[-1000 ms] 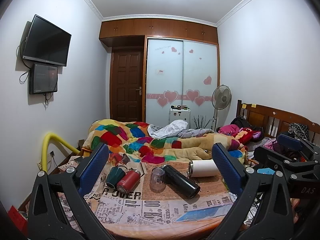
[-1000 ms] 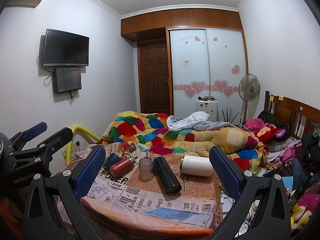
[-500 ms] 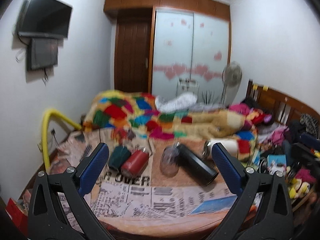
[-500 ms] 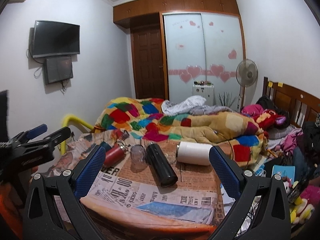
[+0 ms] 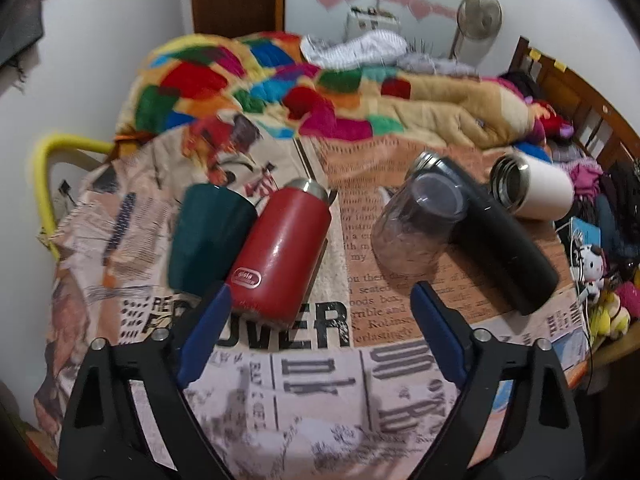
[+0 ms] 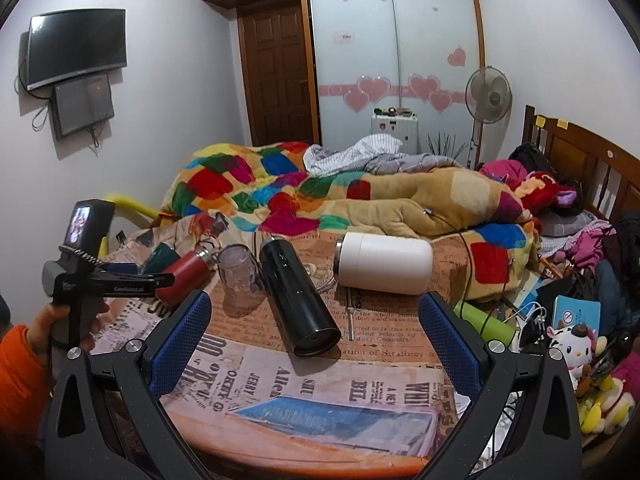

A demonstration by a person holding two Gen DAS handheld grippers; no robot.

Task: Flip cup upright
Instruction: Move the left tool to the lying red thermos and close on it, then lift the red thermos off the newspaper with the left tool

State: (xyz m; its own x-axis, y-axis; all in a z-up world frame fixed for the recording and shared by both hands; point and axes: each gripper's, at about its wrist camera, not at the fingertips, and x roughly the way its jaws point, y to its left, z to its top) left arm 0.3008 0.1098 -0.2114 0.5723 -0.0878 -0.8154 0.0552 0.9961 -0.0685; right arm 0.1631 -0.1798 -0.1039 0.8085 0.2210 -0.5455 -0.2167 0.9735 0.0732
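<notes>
Several cups lie on their sides on a newspaper-print table (image 5: 312, 384): a dark green cup (image 5: 208, 236), a red flask (image 5: 280, 252), a black flask (image 5: 500, 240) and a white flask (image 5: 536, 192). A clear glass (image 5: 420, 228) stands mouth down. My left gripper (image 5: 320, 320) is open and empty, just before the red flask's base. My right gripper (image 6: 316, 324) is open and empty, hovering before the black flask (image 6: 296, 300). The white flask (image 6: 384, 262), the clear glass (image 6: 240, 276) and the red flask (image 6: 184, 276) also show in the right wrist view.
A colourful quilt (image 6: 280, 192) is piled behind the table. A wooden headboard (image 6: 580, 160) and soft toys (image 6: 572, 344) crowd the right side. A yellow rail (image 5: 44, 184) stands at the left. The left gripper (image 6: 100, 276) shows in the right wrist view.
My left gripper has dropped and moved forward, close to the red flask and green cup. My right gripper has edged forward toward the black flask. Both stay open.
</notes>
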